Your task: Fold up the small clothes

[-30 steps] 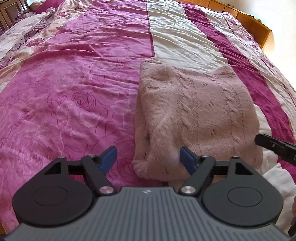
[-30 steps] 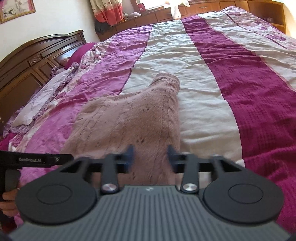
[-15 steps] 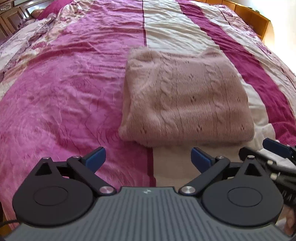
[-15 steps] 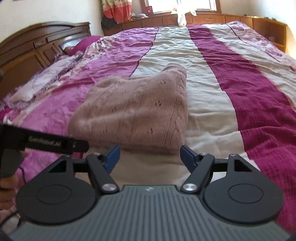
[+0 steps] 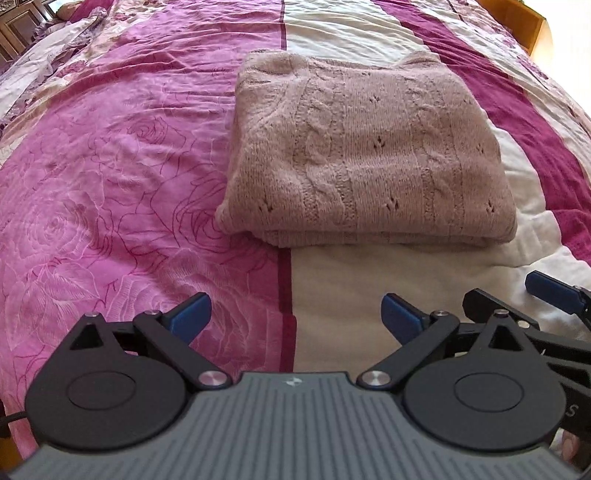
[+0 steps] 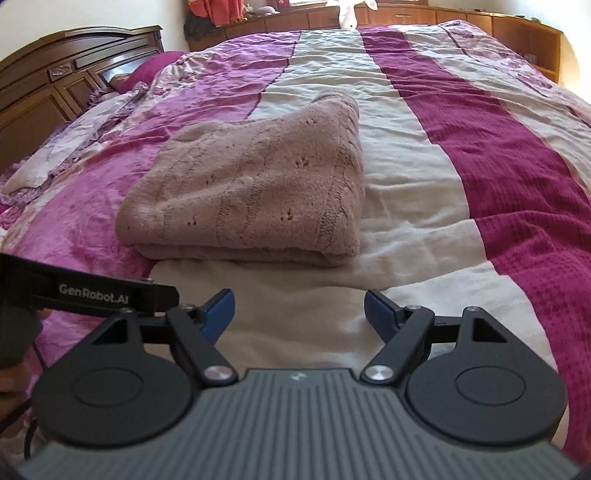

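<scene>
- Knitted pink sweater (image 5: 365, 155) is released; it lies folded on the bedspread (image 5: 110, 155).
- Left gripper (image 5: 295, 317) and right gripper (image 6: 299, 306) are pulled back, jaws spread, nothing held.
- Fold is judged complete.

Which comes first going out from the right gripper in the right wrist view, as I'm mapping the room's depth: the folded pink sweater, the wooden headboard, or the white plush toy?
From the right gripper:
1. Folded pink sweater, just ahead, slightly left, on the bedspread.
2. Wooden headboard, far left.
3. White plush toy, farthest, on the ledge beyond the bed.
</scene>
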`<state>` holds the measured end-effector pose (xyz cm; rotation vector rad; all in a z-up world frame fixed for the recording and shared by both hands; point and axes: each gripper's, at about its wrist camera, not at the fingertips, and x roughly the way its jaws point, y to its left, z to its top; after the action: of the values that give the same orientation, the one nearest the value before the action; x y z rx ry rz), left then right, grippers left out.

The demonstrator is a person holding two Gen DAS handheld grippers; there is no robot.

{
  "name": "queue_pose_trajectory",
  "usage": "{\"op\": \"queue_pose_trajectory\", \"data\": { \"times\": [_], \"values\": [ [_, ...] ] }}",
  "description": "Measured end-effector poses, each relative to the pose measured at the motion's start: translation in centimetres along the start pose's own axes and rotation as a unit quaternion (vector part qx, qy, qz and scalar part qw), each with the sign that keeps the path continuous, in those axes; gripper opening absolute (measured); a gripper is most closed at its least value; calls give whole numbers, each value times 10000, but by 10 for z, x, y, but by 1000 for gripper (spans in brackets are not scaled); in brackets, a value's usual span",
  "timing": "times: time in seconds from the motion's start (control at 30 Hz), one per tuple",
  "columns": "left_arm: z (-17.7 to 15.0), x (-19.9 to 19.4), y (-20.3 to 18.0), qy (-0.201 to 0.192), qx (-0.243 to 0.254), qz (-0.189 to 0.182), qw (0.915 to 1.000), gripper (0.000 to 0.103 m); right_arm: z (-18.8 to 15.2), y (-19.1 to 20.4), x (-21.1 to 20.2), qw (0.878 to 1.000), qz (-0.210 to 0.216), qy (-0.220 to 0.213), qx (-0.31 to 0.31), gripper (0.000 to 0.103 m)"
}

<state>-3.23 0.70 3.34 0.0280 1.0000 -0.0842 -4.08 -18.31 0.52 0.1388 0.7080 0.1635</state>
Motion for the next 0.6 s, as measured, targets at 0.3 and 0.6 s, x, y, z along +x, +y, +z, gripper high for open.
{"op": "queue_pose_trajectory", "data": {
  "times": [0.3, 0.6],
  "values": [
    [-1, 3, -1, 9, 42, 114, 9999, 101, -1, -1, 2, 10000, -13, 48, 53, 79],
    [-2, 2, -6, -44, 162, 120, 9998, 101, -1, -1, 3, 10000, -17, 55, 44, 79]
  ]
}}
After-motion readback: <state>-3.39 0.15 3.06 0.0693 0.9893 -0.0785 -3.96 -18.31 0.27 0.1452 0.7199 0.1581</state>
